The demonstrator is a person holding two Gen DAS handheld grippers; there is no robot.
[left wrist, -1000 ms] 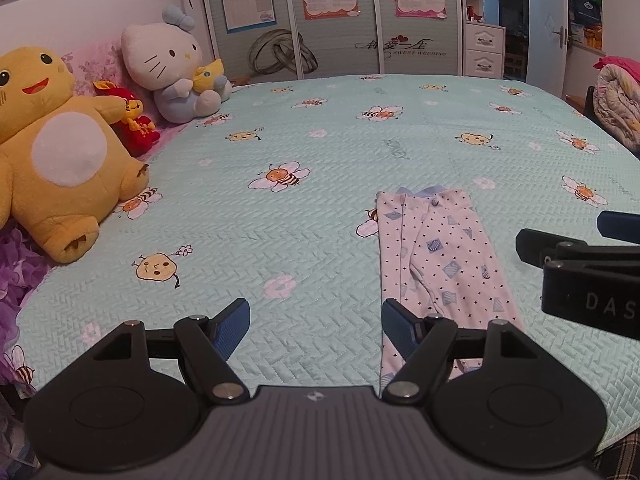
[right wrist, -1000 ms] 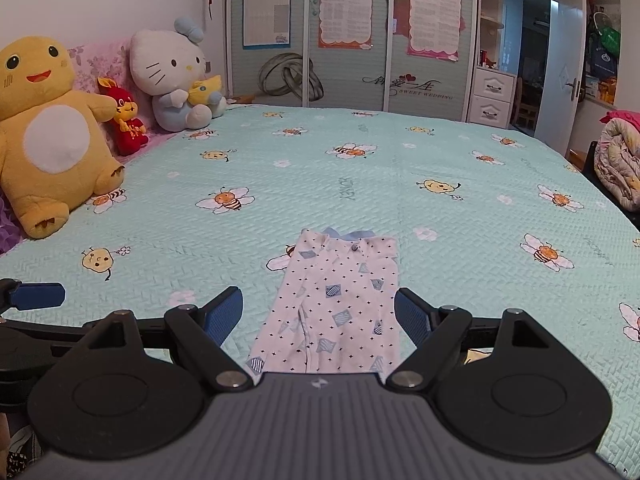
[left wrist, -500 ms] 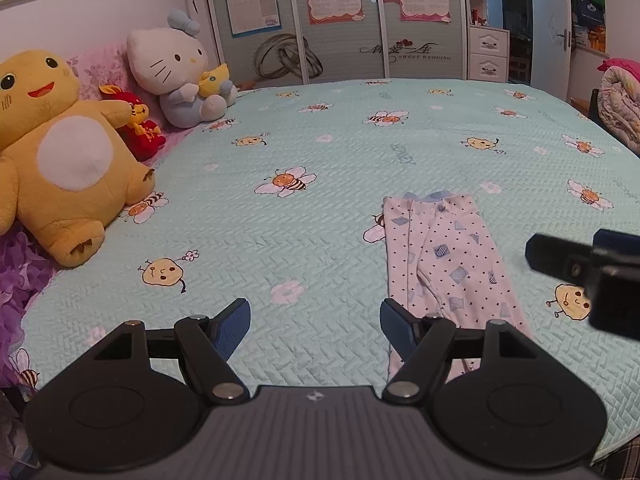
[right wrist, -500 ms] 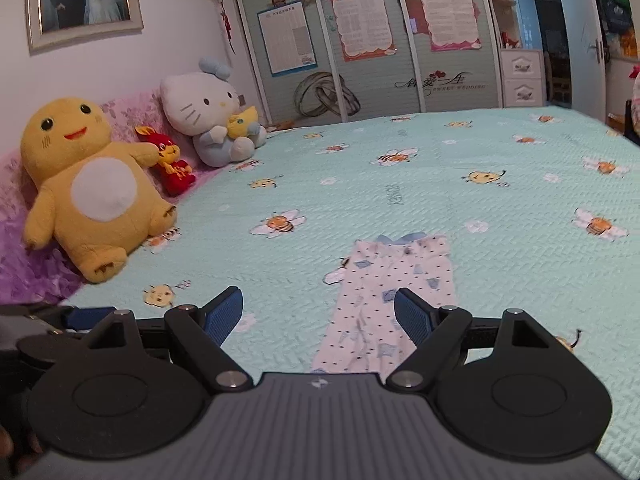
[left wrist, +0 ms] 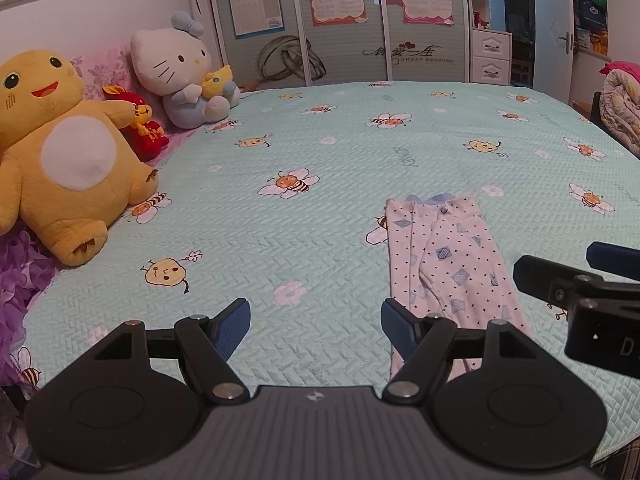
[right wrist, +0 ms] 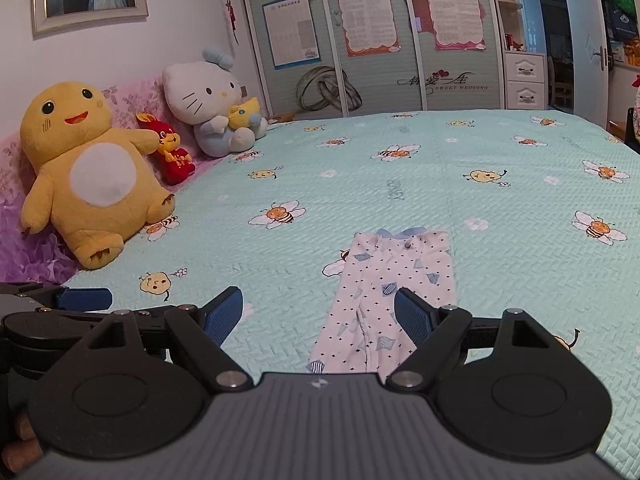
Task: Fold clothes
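Note:
A small pair of white trousers with blue dots and squares (left wrist: 448,256) (right wrist: 384,300) lies flat on the bed, folded lengthwise, waistband away from me. My left gripper (left wrist: 315,326) hovers open above the bedspread, left of the trouser legs, nothing between its blue pads. My right gripper (right wrist: 318,316) is open too, above the near end of the trousers, its right pad over the leg hems. Each gripper shows at the edge of the other's view: the right gripper (left wrist: 592,276), the left gripper (right wrist: 80,300).
The bed (left wrist: 320,240) has a mint bedspread with bee prints. Plush toys line its left side: a yellow one (left wrist: 60,160), a small red one (left wrist: 140,124), a white cat (left wrist: 188,80). A wardrobe (left wrist: 340,24) stands behind, a rolled quilt (left wrist: 620,108) at right.
The right gripper's view tilted up and swung right, so the wall picture and more of the plush toys show. The left gripper barely moved. The trousers lie as before.

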